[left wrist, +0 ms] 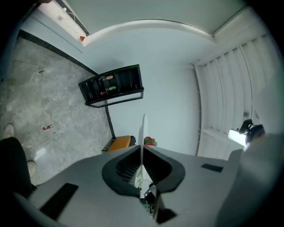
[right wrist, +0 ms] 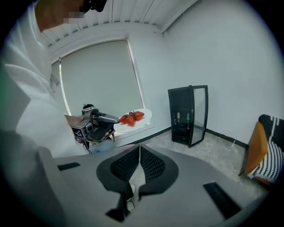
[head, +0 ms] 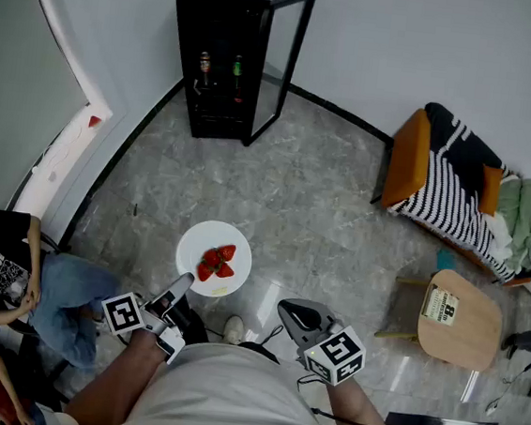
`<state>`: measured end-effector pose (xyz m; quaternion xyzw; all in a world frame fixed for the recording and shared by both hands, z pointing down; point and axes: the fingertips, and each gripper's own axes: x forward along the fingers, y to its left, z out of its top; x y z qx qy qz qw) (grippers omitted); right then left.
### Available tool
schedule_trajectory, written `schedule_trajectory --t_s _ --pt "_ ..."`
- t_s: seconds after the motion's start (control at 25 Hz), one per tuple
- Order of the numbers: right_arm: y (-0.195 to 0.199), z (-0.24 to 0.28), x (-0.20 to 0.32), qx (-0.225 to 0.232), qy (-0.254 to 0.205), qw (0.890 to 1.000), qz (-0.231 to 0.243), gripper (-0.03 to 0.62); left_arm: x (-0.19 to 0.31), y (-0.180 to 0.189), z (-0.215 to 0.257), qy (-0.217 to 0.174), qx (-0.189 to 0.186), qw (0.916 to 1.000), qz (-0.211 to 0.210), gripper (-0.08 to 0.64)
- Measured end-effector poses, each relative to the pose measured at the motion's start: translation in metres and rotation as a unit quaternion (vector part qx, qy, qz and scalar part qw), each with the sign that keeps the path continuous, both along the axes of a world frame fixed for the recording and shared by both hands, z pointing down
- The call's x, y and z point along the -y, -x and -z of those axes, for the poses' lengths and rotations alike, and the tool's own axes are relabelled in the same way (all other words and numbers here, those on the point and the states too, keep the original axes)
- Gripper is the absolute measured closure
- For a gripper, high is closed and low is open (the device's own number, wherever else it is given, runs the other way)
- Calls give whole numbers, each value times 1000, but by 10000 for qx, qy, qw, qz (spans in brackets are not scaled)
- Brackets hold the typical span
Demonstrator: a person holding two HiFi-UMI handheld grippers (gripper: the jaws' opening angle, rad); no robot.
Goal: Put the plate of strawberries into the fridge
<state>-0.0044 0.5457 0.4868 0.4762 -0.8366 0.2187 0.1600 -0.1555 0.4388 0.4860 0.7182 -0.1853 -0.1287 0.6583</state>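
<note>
1. Left gripper pinches the plate by its rim, held level so the strawberries don't roll.
2. Right gripper clenched, empty, likely spare.
3. Fridge well ahead, door open to receive it.

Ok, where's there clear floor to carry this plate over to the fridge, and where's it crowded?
The stone floor from the plate to the open fridge is bare, a straight path. Crowded on the right: striped bedding and a small wooden table. A seated person fills the near left. Bottles stand on one fridge shelf.
</note>
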Motion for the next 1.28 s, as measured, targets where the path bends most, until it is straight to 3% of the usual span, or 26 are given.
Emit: schedule_trajectory --t_s 0.36,0.56,0.72,0.88,0.96,1.28 --pt "-5 -12 29 -183 -38 9998 80 571 25 -4 -19 -26 -105 9999 105 534" --pt "-6 10 124 -235 118 9996 51 569 124 -10 -15 67 -205 9997 63 534" --pt "-5 39 191 -325 -259 9991 41 566 193 -15 -11 -276 -117 9995 16 534" --pt "1 59 255 -453 -573 9973 17 496 249 -12 -10 -543 16 9985 -122 534" --pt "5 62 284 -354 -617 9975 29 494 277 -12 -12 -597 92 9980 -169 534" --pt "2 54 357 -393 -431 9982 133 489 352 -18 -33 -267 149 9995 27 534"
